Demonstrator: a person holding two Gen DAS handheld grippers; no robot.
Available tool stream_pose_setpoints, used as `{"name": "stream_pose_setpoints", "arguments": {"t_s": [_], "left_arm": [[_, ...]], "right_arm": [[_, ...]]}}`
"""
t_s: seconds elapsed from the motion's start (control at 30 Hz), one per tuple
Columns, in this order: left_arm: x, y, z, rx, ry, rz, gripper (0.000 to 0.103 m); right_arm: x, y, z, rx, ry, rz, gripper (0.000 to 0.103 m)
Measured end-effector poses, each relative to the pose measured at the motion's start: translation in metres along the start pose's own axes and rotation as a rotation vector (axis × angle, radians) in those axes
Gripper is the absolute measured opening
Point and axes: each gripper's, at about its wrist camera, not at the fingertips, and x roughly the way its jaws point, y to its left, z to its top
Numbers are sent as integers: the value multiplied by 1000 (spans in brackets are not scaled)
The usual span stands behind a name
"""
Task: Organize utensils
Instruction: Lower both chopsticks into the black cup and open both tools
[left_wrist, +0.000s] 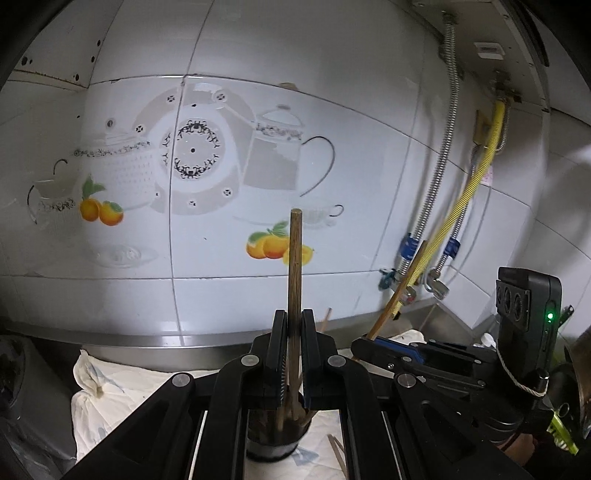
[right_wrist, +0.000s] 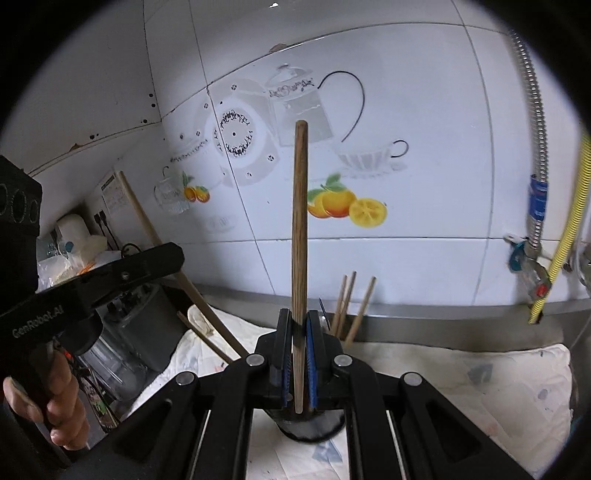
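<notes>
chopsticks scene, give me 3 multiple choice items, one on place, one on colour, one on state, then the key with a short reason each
1. Where does the dark holder stand?
A. on the white cloth
B. on a wall shelf
C. in a sink

2. What colour is the ribbed hose by the wall?
A. red
B. yellow
C. green

3. How do the jaws of the right gripper stand?
A. wide open, nothing between them
B. shut on a spoon
C. shut on a wooden chopstick

Key:
1 A, the cloth spreads under and around the holder.
2 B, the hose is plainly yellow next to the metal one.
3 C, both pads press the upright stick.
</notes>
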Motion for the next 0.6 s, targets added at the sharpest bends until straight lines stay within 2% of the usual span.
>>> {"name": "stream_pose_setpoints", "arguments": {"t_s": [0.27, 0.6], "left_arm": [[27, 15, -5, 1, 41, 42, 6], [67, 22, -29, 23, 141, 58, 6]], "right_arm": [[22, 3, 4, -15, 0, 9, 10], [57, -1, -31, -58, 113, -31, 10]]}}
